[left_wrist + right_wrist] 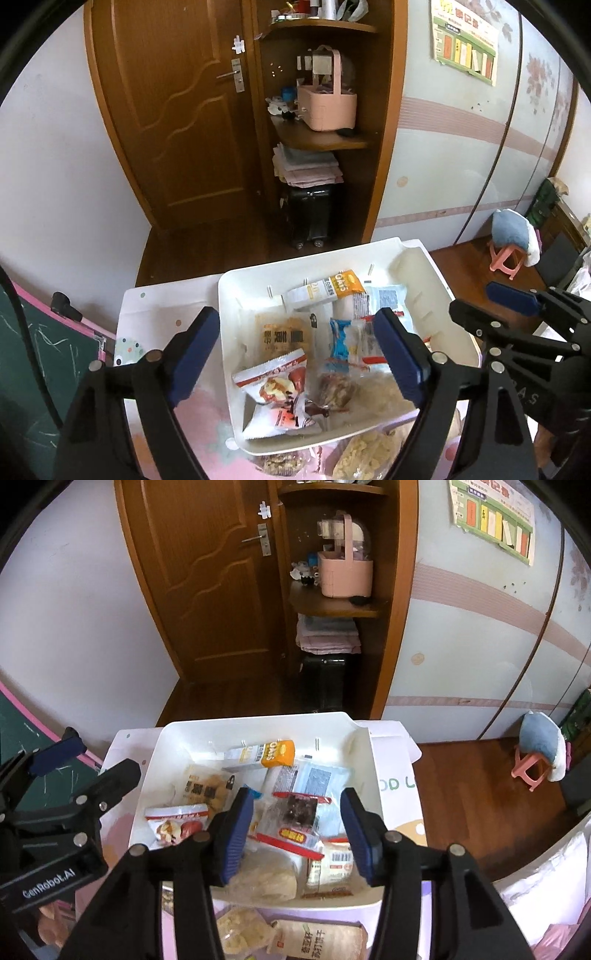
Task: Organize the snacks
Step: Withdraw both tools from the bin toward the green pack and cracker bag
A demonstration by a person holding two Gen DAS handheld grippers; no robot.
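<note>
Most snack packets [291,823] already lie in the white bin [371,775], you hold the left gripper [295,360] spread wide and the right gripper [297,836] narrower, both empty, while loose bags [280,936] wait beside it

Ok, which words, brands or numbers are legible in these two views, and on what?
"OATS": orange-and-white snack pack in the white bin.
"GenRobot.AI": body of the left gripper.
"OD L": partial, on the table cover.
Other wrappers and the wall poster: too blurred.
</note>
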